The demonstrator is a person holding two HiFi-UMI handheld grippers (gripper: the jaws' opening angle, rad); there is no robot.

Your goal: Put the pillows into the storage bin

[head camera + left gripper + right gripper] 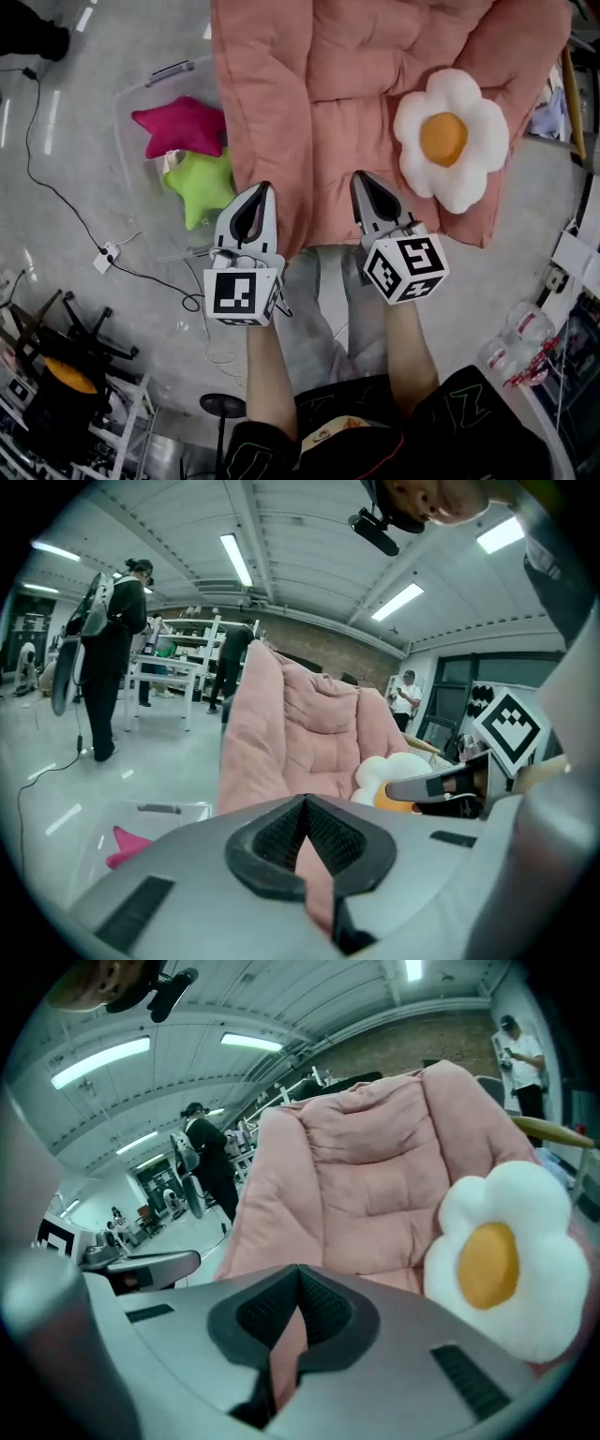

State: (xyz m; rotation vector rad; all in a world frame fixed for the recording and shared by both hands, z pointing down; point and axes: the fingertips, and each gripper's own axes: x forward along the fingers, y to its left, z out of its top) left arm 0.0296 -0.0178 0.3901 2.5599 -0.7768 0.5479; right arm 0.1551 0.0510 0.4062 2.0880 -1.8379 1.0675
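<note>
Pillows sit in two places: at far left, a magenta star pillow and a lime-green star pillow lie touching inside the clear storage bin on the grey floor, the green one nearer the person. Just right of the bin, the left gripper hovers at the near edge of a pink cushioned chair, its jaws pressed together on nothing. Beside it the right gripper points at the same cushion edge, jaws likewise closed and empty (each carries a marker cube at its rear). Farthest right, a white flower pillow with a yellow centre rests on the chair, near the right gripper but not touching it.
</note>
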